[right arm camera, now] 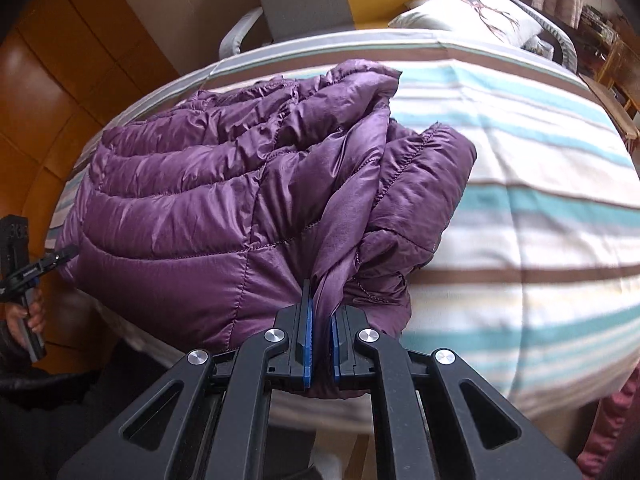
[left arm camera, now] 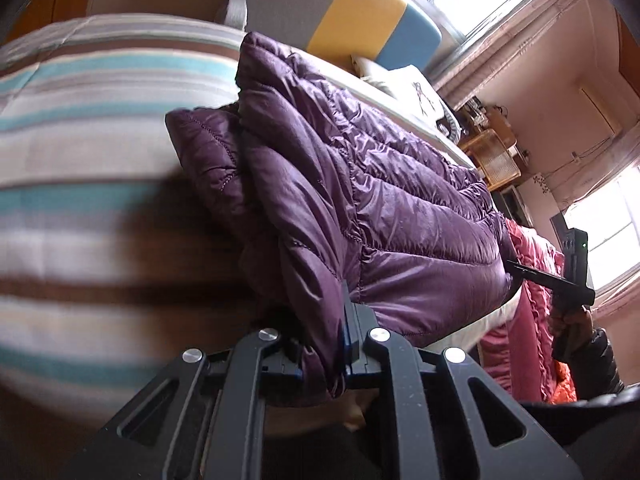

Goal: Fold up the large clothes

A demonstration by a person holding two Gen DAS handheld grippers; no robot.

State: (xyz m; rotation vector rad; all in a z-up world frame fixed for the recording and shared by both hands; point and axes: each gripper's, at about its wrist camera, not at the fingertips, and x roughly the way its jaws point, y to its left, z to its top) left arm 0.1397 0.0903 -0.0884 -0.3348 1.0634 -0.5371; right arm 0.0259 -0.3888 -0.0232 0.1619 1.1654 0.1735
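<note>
both tools, left tool [left arm camera: 347, 344] and right tool [right arm camera: 320, 344], are clenching the purple jacket's [right arm camera: 200, 208] near hem, folding it toward 12 o'clock over the bed [right arm camera: 520, 184]; next needing an even lay-down.

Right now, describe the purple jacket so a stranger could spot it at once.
Find the bed with the striped cover; the jacket lies bunched near its edge. It is a shiny, quilted purple puffer, pinched at its near edge by the left gripper and the right gripper. The pink ruffled bedding beside it is not quilted.
</note>
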